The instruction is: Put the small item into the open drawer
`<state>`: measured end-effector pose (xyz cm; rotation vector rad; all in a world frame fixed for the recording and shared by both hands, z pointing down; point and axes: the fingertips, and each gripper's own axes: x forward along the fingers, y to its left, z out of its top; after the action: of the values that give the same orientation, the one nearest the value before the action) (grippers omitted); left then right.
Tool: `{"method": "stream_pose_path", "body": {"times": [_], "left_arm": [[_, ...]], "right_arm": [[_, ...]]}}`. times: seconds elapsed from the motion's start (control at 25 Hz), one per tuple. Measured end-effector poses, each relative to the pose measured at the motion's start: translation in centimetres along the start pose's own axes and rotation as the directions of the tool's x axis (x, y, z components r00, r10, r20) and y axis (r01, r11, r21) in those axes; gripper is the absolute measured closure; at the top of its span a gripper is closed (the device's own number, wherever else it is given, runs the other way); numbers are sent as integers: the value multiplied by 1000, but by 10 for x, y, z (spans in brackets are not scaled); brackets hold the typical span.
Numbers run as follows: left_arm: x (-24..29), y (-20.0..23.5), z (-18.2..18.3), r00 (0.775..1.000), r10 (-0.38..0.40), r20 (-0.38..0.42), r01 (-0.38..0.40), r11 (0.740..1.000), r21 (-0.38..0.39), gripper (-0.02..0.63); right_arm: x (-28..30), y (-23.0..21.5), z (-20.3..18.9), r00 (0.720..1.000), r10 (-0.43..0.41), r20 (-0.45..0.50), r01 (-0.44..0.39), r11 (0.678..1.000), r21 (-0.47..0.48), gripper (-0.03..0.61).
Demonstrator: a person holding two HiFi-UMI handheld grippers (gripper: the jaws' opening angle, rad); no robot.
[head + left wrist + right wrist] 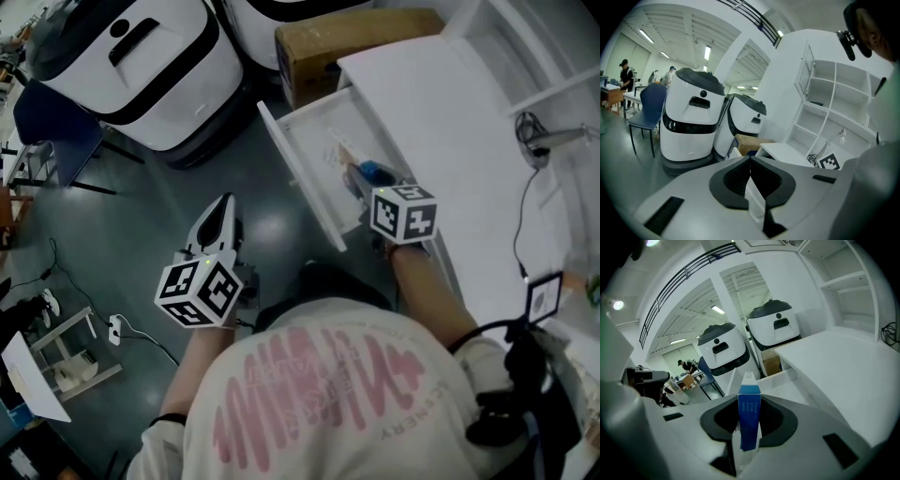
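The small item is a slim blue and white box (750, 420). My right gripper (750, 401) is shut on it, and the box stands upright and pokes out past the fingertips. In the head view the right gripper (364, 180) holds this box (378, 172) over the inside of the open white drawer (319, 131), near its right wall. Beyond the box, the right gripper view shows the drawer (785, 378). My left gripper (218, 228) hovers over the grey floor, left of the drawer front and apart from it. Its jaws (750, 158) meet at the tips with nothing between them.
The drawer juts out of a white desk (450, 122) with shelves behind it. A cardboard box (347, 42) sits at the desk's far end. Two large white machines (141, 66) and a blue chair (47, 127) stand to the left. Cables hang at the right (530, 131).
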<state>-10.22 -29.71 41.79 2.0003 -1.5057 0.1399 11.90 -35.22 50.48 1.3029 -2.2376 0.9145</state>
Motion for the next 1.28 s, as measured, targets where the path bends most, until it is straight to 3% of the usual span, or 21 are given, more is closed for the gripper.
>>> {"method": "stream_pose_path", "body": {"times": [0.76, 1.28], "left_arm": [[-4, 16, -8, 999, 38, -24, -39, 999, -33, 583], [-11, 22, -18, 997, 71, -40, -73, 996, -53, 584]], "right_arm": [[33, -29, -62, 982, -65, -178, 65, 998, -7, 485], [47, -33, -89, 966, -50, -253, 51, 999, 0, 485]]}}
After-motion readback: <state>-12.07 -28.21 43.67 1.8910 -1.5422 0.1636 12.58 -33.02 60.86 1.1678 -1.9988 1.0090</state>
